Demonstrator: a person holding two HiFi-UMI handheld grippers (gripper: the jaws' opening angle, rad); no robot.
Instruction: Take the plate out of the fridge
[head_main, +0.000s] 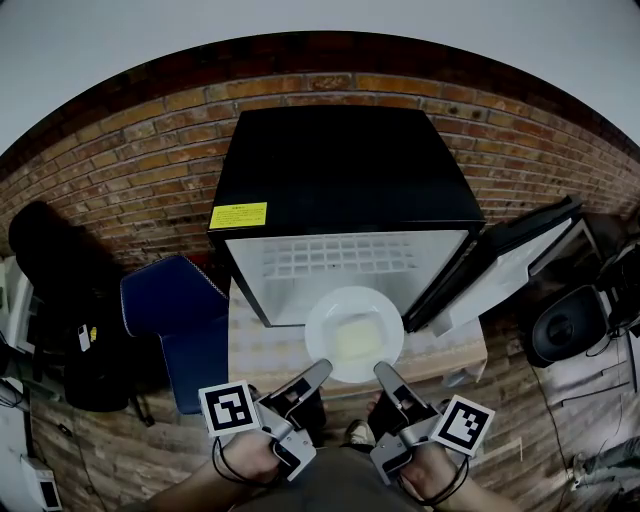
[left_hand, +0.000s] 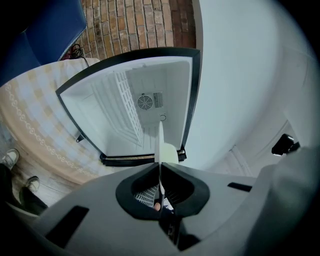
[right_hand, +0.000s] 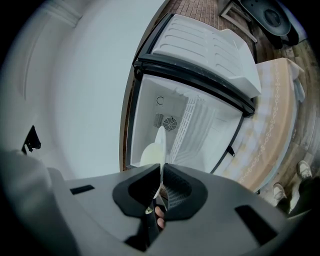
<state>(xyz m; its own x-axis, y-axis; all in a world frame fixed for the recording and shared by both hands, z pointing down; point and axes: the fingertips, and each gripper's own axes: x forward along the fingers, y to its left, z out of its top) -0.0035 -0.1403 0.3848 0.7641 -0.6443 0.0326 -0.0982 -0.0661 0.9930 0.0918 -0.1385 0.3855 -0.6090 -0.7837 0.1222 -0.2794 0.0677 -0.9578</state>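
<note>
A white plate (head_main: 354, 333) with a pale yellow slab on it hangs in front of the open black fridge (head_main: 345, 200), just outside its white inside. My left gripper (head_main: 322, 368) is shut on the plate's near left rim, and my right gripper (head_main: 381, 370) is shut on its near right rim. In the left gripper view the plate (left_hand: 160, 145) shows edge-on between the jaws, with the fridge (left_hand: 142, 102) behind it. The right gripper view shows the same thin rim of the plate (right_hand: 161, 150) clamped in the jaws.
The fridge door (head_main: 510, 265) stands swung open to the right. The fridge sits on a table with a patterned cloth (head_main: 262, 345). A blue chair (head_main: 175, 320) stands at the left, a brick wall (head_main: 130, 150) behind, and a black round device (head_main: 565, 325) at the right.
</note>
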